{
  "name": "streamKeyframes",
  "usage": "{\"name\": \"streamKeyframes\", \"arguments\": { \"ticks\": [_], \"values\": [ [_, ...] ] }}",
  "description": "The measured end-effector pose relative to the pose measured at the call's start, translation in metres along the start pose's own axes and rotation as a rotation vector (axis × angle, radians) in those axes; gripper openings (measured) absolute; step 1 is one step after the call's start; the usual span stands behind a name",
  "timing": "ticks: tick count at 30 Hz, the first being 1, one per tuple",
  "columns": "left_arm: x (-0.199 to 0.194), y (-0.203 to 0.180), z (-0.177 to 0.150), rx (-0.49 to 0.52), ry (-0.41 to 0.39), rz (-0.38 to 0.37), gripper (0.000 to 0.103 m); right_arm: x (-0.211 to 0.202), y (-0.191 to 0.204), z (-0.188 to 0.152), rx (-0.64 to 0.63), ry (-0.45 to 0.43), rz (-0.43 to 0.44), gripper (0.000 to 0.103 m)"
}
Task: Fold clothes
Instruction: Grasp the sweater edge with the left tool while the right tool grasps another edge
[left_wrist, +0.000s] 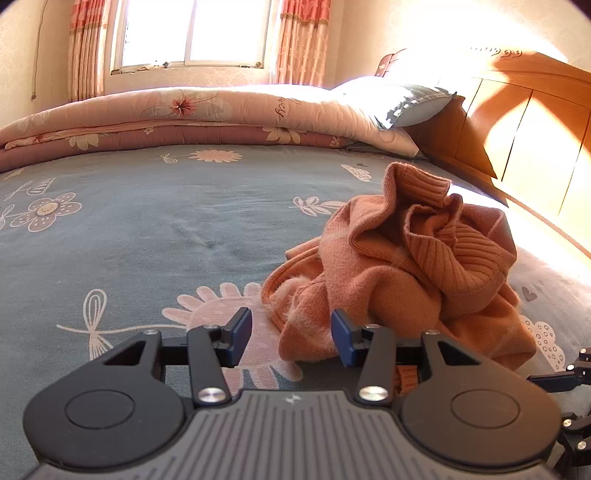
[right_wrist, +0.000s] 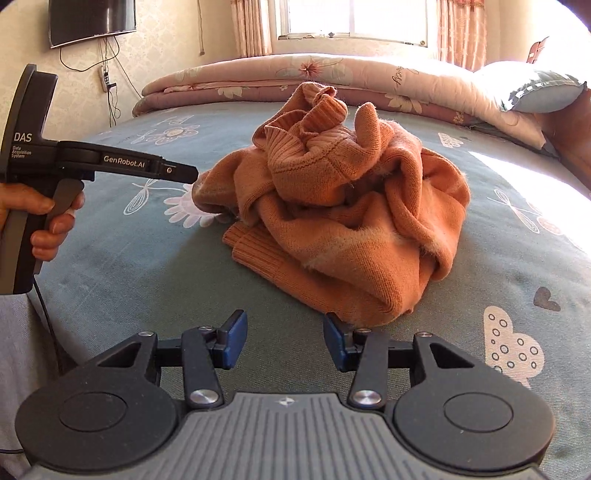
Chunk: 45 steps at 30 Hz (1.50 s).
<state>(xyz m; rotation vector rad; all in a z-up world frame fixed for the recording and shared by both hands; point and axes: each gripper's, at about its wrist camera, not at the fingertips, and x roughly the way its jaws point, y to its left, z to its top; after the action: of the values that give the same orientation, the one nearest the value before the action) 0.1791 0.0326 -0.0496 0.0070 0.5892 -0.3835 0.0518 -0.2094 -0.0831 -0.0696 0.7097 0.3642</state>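
Left gripper (left_wrist: 291, 338) fingers apart, apparently just touching crumpled orange sweater (left_wrist: 406, 266).

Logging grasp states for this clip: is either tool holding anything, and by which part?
Nothing is held. The left tool and right tool are both open, with the crumpled orange sweater lying loose on the bed.

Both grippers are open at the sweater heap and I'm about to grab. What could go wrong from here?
1. The orange sweater is a tangled heap with cuff, collar and hem bunched on top, so a pinch may catch several layers and lift the whole lump.
2. The left gripper is at the heap's low edge near the bedsheet; it might nip the sheet too.
3. The right gripper, open at the near fold, could snag the fuzzy knit.
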Motion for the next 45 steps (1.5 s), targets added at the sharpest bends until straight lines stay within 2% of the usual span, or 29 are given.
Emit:
{"name": "streamKeyframes", "arguments": {
  "ticks": [7,9,11,17,21,24,28,29,30,32,34,39,41,45],
  "values": [
    [0.022,0.011,0.004,-0.023,0.048,-0.11,0.044,-0.003,-0.004,0.004,-0.005,-0.029,0.006,0.051],
    [0.025,0.014,0.003,-0.044,0.073,-0.149,0.027,-0.006,-0.005,0.01,-0.022,-0.051,0.001,0.051],
    [0.025,0.014,0.003,-0.042,0.081,-0.155,0.022,-0.007,-0.007,0.022,-0.056,-0.074,-0.008,0.051],
    [0.021,0.011,0.002,0.003,0.082,-0.133,0.021,0.0,-0.021,0.067,-0.313,-0.183,-0.179,0.051],
    [0.019,0.009,0.001,0.033,0.083,-0.118,0.021,0.021,-0.033,0.078,-0.509,-0.134,-0.222,0.051],
    [0.017,0.007,0.0,0.055,0.083,-0.107,0.021,0.037,-0.042,0.078,-0.586,-0.074,-0.261,0.051],
    [0.018,0.005,0.0,0.061,0.087,-0.097,0.021,0.053,-0.056,0.086,-0.478,-0.059,-0.205,0.05],
    [0.017,0.005,0.001,0.062,0.088,-0.092,0.021,0.057,-0.058,0.089,-0.446,-0.055,-0.202,0.04],
    [0.017,0.004,0.001,0.065,0.088,-0.087,0.021,0.057,-0.059,0.091,-0.418,-0.055,-0.213,0.021],
    [0.014,0.003,0.001,0.074,0.09,-0.078,0.021,0.051,-0.064,0.093,-0.358,-0.071,-0.228,0.017],
    [0.011,0.002,0.0,0.087,0.091,-0.06,0.023,0.04,-0.072,0.094,-0.296,-0.098,-0.24,0.016],
    [0.001,-0.004,0.003,0.122,0.08,-0.039,0.025,0.006,-0.102,0.083,-0.192,-0.112,-0.354,0.015],
    [-0.003,-0.008,0.005,0.134,0.071,-0.037,0.025,-0.006,-0.114,0.076,-0.152,-0.092,-0.391,0.015],
    [-0.012,-0.016,0.009,0.16,0.054,-0.032,0.026,-0.02,-0.135,0.058,-0.058,-0.055,-0.404,0.014]
  ]
}}
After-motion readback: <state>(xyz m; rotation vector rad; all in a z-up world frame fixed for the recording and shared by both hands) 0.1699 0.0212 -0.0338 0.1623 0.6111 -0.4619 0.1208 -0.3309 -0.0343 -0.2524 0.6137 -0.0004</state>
